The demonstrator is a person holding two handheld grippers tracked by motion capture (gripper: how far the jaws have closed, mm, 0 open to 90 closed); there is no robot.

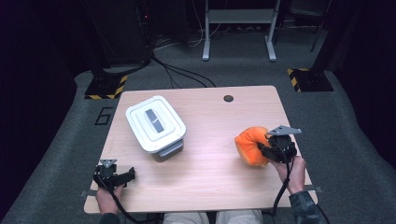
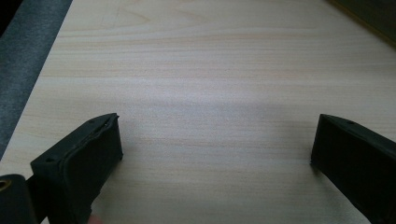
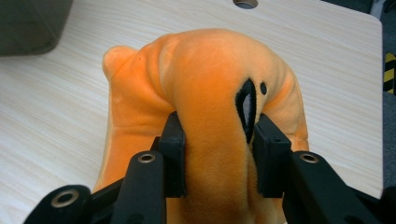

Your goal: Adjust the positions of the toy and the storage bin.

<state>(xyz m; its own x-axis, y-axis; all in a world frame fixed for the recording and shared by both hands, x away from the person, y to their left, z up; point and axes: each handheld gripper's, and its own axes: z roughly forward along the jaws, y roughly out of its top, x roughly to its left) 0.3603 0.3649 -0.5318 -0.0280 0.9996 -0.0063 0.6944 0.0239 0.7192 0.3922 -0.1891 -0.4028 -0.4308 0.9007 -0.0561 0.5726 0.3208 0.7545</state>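
Between right tool point(image 3: 216, 156) pads, orange plush point(image 3: 210, 84)

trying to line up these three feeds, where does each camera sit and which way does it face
High view: fixed above the person's side, looking forward and down on the table; both forearms enter from the bottom, left gripper and right gripper.
Left gripper view: rides the left gripper, looking along its open jaws at bare tabletop.
Right gripper view: rides the right gripper, its jaws pinching the orange plush toy.
Shared: high and right gripper views both show the toy, the lidded bin and the table's cable hole.
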